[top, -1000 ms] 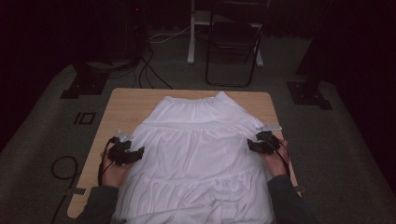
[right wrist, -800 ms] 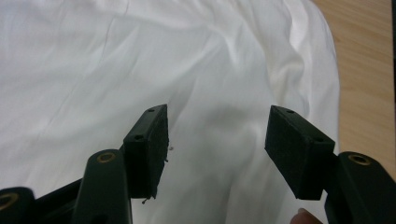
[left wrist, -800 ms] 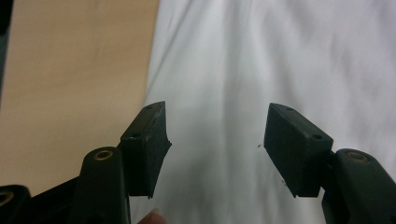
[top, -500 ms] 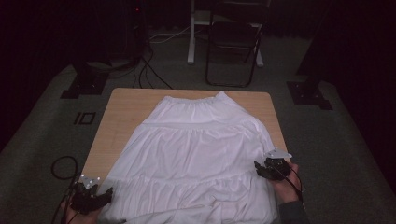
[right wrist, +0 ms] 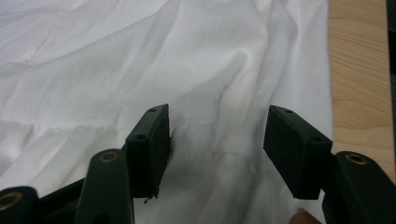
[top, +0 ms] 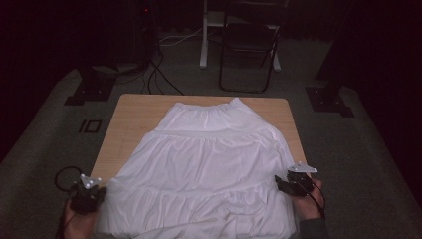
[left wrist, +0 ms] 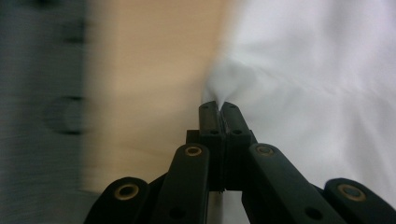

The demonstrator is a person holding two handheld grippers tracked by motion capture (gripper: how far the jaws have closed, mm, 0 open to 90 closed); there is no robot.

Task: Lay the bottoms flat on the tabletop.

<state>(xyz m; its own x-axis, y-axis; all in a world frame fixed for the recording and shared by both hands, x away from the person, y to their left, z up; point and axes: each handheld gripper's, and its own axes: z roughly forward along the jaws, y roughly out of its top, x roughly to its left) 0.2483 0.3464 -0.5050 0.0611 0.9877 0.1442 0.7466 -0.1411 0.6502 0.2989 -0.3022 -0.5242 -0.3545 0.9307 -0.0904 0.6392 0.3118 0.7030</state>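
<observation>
High view: a white tiered cotton skirt (top: 209, 174) lies spread flat over a light wooden table (top: 134, 114), waistband at the far edge, hem hanging past the near edge. The left gripper (top: 87, 191) sits off the table's near left corner, its jaws having just closed, and the left gripper view shows them pinched tight on a peak of the skirt's side edge. The right gripper (top: 291, 183) rests at the skirt's right edge, jaws apart over the cloth, gripping nothing. Bare wood flanks the skirt on both sides; grey carpet floor (top: 358, 164) lies open all around the table.
</observation>
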